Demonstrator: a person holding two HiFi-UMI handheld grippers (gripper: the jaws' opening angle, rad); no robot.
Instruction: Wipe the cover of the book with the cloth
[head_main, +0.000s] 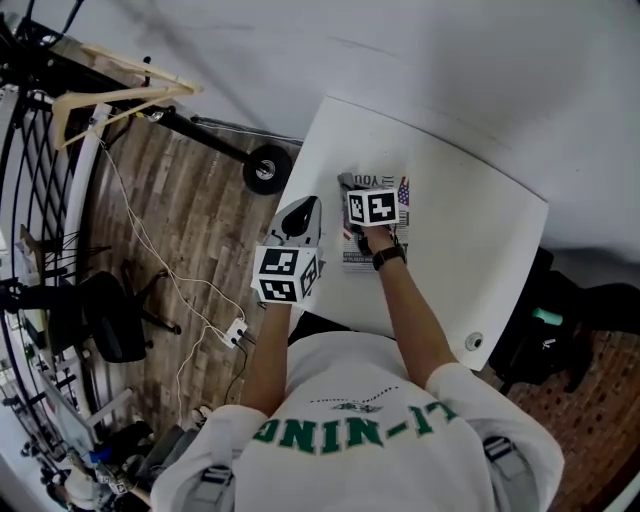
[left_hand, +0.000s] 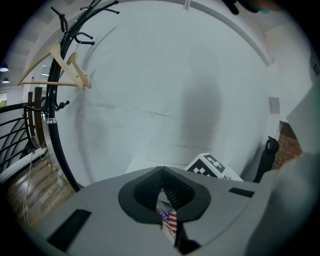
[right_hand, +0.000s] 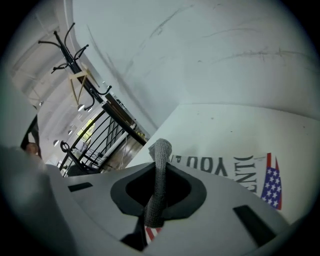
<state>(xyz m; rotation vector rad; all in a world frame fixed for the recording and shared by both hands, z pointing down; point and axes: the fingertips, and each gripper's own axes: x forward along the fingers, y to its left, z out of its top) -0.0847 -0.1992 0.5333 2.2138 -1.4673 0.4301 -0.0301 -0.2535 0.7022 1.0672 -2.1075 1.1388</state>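
The book (head_main: 357, 258) lies flat on the white table (head_main: 470, 230), its white cover showing large letters and a flag (right_hand: 272, 182). My right gripper (head_main: 358, 190) sits over the book's far end, shut on a grey cloth (right_hand: 159, 185). The cloth stands as a pinched strip between the jaws, and the cover lies right under it. My left gripper (head_main: 305, 207) hovers at the book's left edge, above the table's left side, with its jaws shut and nothing in them. A strip of the book's flag (left_hand: 168, 220) shows below them. The right gripper's marker cube (left_hand: 212, 167) is just beyond.
A black coat rack with wooden hangers (head_main: 120, 95) stands at the far left by a railing. A wheel (head_main: 266, 170) sits near the table's left corner. An office chair (head_main: 105, 315) and cables lie on the wood floor. Dark bags (head_main: 560, 330) are on the right.
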